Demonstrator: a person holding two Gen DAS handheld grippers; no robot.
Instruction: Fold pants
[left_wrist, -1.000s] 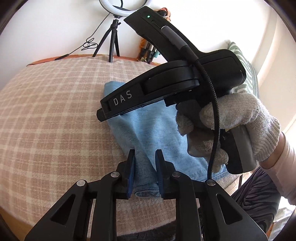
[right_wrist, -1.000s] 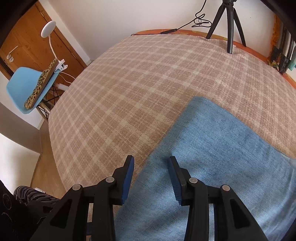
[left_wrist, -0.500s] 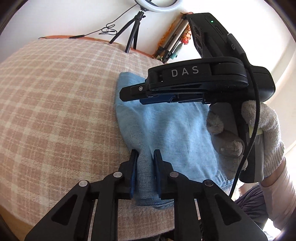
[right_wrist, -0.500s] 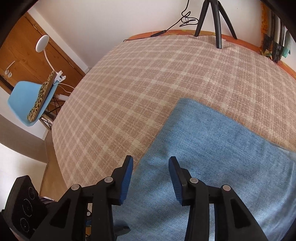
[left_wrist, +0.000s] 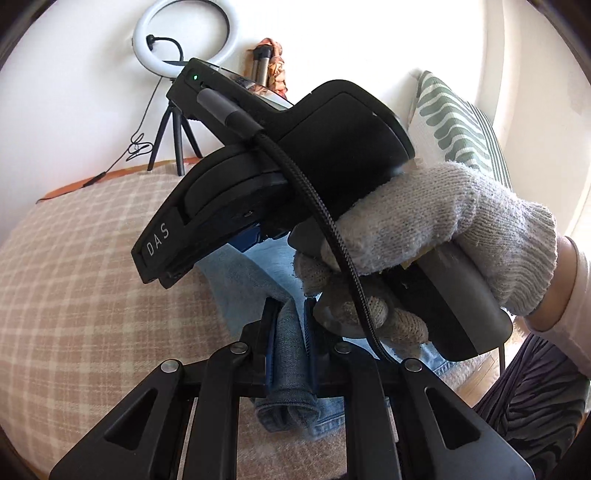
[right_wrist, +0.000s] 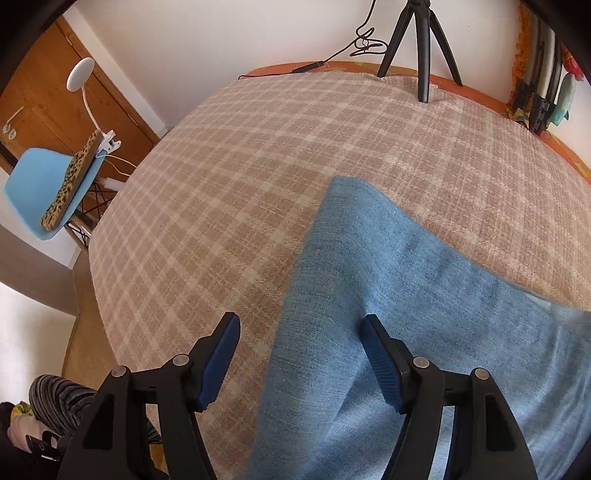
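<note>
Light blue denim pants (right_wrist: 399, 314) lie folded on a beige plaid bed cover (right_wrist: 258, 177). My left gripper (left_wrist: 290, 325) is shut on a bunched hem end of the pants (left_wrist: 291, 354) and lifts it off the cover. My right gripper (right_wrist: 299, 354) is open and empty, hovering over the pants' left edge, with one finger over the cover and the other over the denim. In the left wrist view the right gripper's black body (left_wrist: 295, 177), held in a gloved hand (left_wrist: 443, 229), hides most of the pants.
A ring light on a black tripod (left_wrist: 173, 122) stands at the bed's far edge, also in the right wrist view (right_wrist: 421, 48). A blue chair (right_wrist: 51, 184) and wooden door are at the left. A striped pillow (left_wrist: 454, 125) is at the right.
My left gripper has closed on the pants' hem end and raised it. My right gripper has opened wider and shifted over the pants' left edge.
</note>
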